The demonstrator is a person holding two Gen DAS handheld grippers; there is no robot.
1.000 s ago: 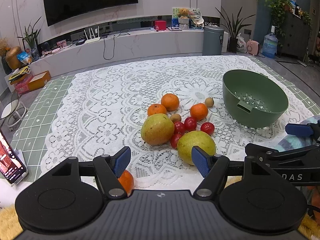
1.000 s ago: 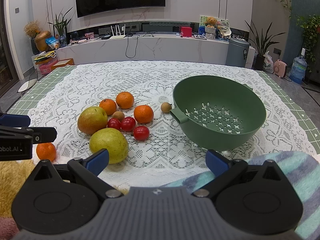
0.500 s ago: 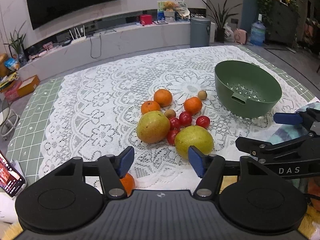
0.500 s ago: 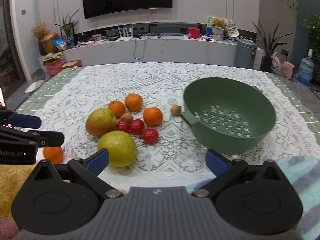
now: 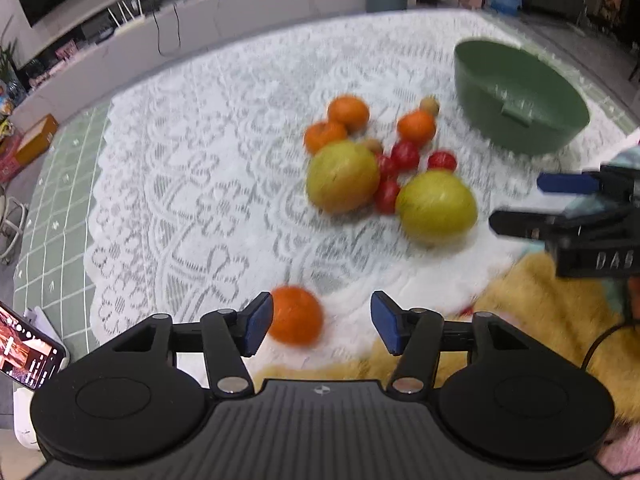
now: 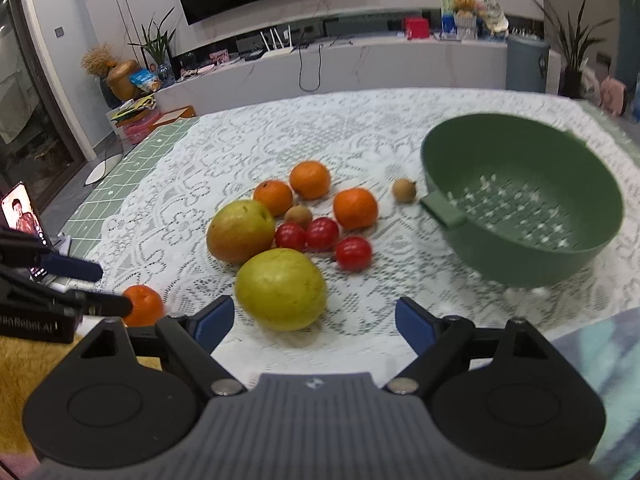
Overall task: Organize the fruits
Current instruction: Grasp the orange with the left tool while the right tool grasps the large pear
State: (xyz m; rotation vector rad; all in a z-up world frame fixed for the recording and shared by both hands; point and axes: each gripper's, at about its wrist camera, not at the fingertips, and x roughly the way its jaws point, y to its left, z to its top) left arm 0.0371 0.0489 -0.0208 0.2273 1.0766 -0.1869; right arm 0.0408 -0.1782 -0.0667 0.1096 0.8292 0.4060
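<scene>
The left tool (image 5: 322, 326) is spread wide and holds nothing, with a lone orange (image 5: 295, 315) sitting between its fingers, close against the left pad (image 5: 258, 328). This orange lies near the edge of the lace cloth (image 5: 192, 184) on the desk, well apart from the main heap of fruit. The right tool (image 6: 314, 322) is also spread and empty, with the nearer pear (image 6: 280, 289) just ahead of its fingers. The green strainer bowl (image 6: 520, 152), where the fruit most likely belongs, stands empty to the right of the heap.

The left view is blurred, so that tool seems to be travelling fast. The chief risk is that the left pad knocks the orange sideways before the fingers close, since the orange is off-centre in the gap; a round fruit on lace would roll easily, perhaps off the cloth edge toward the yellow fuzzy blanket (image 5: 540, 292). A lopsided pinch could also squirt it out. The two tools work close together, so they could collide. The pear is wide for the right tool and may slip
</scene>
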